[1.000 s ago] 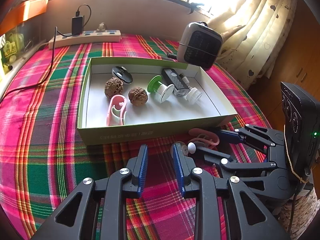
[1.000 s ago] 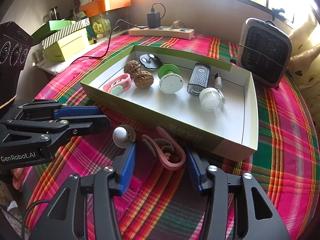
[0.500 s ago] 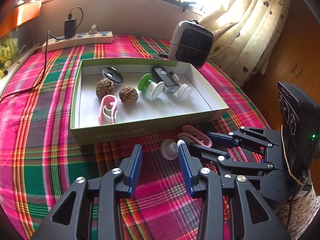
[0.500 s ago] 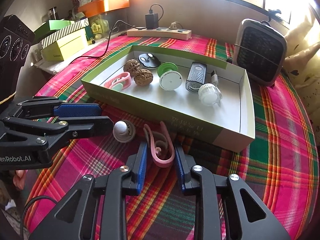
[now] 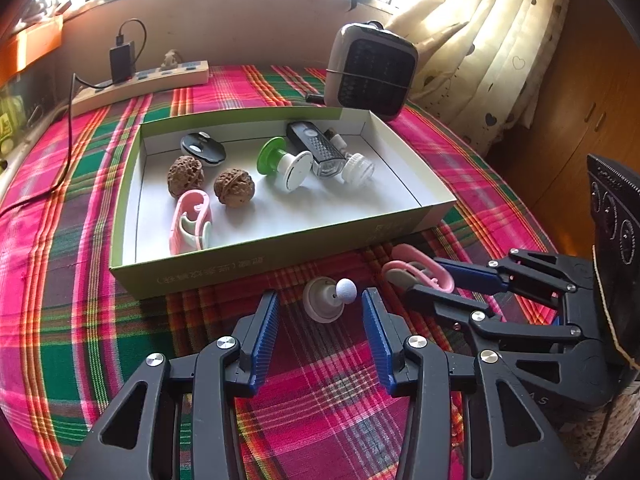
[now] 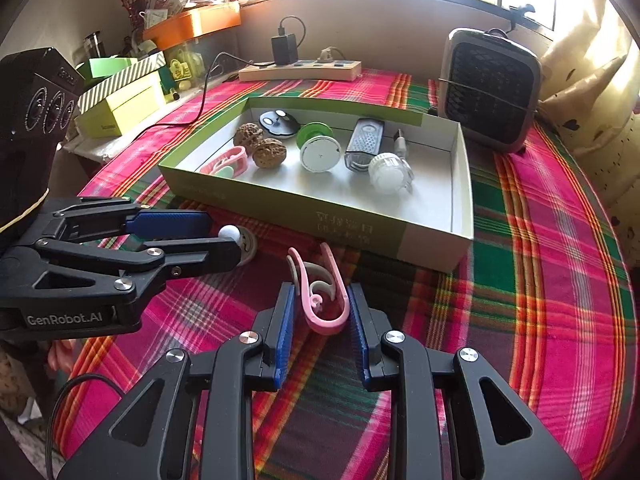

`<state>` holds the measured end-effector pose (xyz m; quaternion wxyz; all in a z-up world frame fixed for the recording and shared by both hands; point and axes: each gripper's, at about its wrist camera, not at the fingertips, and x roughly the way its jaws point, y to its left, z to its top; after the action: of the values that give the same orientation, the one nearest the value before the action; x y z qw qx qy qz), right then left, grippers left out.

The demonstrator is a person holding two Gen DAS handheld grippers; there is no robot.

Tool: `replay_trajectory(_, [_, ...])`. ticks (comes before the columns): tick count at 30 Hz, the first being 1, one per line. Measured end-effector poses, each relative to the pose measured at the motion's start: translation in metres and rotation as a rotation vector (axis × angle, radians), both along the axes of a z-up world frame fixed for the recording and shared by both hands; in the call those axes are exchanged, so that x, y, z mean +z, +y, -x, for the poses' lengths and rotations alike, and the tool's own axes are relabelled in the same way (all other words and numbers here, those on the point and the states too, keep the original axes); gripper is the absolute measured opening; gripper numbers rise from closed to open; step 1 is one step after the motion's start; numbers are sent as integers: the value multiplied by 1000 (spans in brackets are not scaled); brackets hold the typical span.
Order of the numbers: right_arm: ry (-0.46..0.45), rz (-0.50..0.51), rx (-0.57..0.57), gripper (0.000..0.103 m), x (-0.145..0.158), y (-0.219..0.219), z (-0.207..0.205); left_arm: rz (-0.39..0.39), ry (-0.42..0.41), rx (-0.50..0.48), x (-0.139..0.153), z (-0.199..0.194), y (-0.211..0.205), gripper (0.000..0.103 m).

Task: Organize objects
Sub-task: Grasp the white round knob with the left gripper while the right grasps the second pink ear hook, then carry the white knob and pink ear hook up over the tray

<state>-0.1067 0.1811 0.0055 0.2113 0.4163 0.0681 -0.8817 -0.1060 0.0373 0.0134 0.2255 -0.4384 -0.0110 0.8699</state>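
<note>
A green-walled cardboard box point(image 5: 256, 262) point(image 6: 280, 208) on the plaid cloth holds two walnuts, a pink clip, a black disc, a green and white spool, a clear grater and a white cap. In front of it lie a white knob on a round base point(image 5: 330, 298) point(image 6: 240, 238) and a pink clip point(image 5: 420, 274) point(image 6: 324, 296). My left gripper point(image 5: 320, 312) point(image 6: 218, 234) is open with its pads either side of the knob. My right gripper point(image 6: 322, 304) point(image 5: 424, 284) is shut on the pink clip.
A grey fan heater point(image 5: 370, 72) point(image 6: 490, 88) stands behind the box at the right. A power strip with a charger point(image 5: 148, 78) point(image 6: 300, 68) lies at the back wall. Yellow and green boxes point(image 6: 120, 100) are stacked at the far left. Curtains point(image 5: 492, 40) hang at the right.
My right gripper has closed on the pink clip. My left gripper has opened wider and moved right and forward so that its pads now flank the white knob.
</note>
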Motion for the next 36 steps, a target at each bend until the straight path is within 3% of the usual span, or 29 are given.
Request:
replay_trajectory(14, [1,17,-15,27,0,8,2,69,12,14,-5,3,14,40])
replay_trajectory(23, [-11,23,-7,27,-3,6,2,100,31,19,-6,3,16,23])
replay_trajectory(36, [-13,17,-9,27,-3,4,2,106,38,17,-6,1,16,23])
